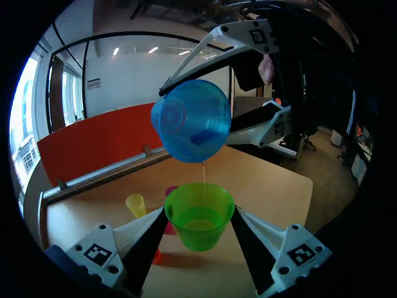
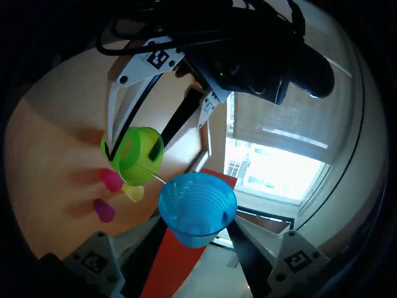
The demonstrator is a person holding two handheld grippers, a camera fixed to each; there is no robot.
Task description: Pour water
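I am pouring now: my right claw (image 2: 197, 223) is gripping the tilted blue cup (image 1: 191, 121) above the green cup (image 1: 199, 218), which my left claw (image 1: 198, 214) is holding over the bench (image 1: 268, 184). A thin water stream (image 1: 204, 174) is falling in. Next, I judge, I am needing steady tilting, then levelling.

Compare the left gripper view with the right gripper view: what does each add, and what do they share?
Left gripper view: water pooled in the green cup, and the office floor beyond the table. Right gripper view: two magenta cups in plain sight and a bright window. Both: the right tongs tipping the blue cup, a thin stream falling into the green cup held by the left tongs, and a yellow cup on the table.
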